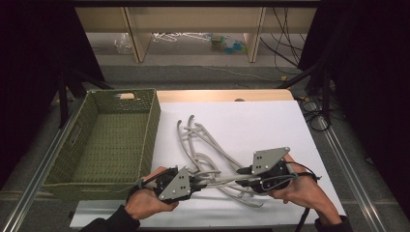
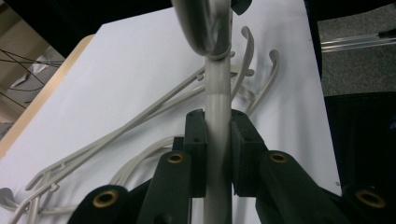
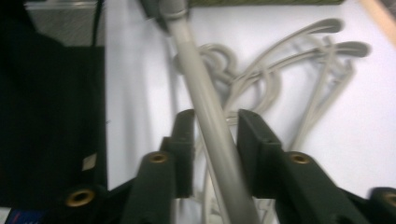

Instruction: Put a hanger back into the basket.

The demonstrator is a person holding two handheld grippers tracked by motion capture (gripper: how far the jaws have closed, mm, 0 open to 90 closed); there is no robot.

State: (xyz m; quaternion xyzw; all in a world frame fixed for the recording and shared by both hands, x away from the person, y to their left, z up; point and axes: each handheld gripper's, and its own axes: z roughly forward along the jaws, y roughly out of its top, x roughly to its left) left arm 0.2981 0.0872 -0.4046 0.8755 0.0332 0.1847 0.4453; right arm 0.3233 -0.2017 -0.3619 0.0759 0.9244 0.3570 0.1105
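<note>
Grey plastic hanger point(image 2: 217, 100) clamped in left claw point(image 2: 218, 154); no legible writing.

We see a pile of pale grey plastic hangers point(image 1: 208, 150) tangled on the white sheet — one hanger's straight bar point(image 2: 217, 140) is lifted level near the table's front edge, above the others.

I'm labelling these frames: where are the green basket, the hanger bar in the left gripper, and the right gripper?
green basket point(image 1: 153, 126): high view, right wall.
hanger bar point(image 2: 217, 100): left gripper view, stretch above the pads.
right gripper point(image 3: 215, 140): right gripper view, midway between fingertips.
</note>
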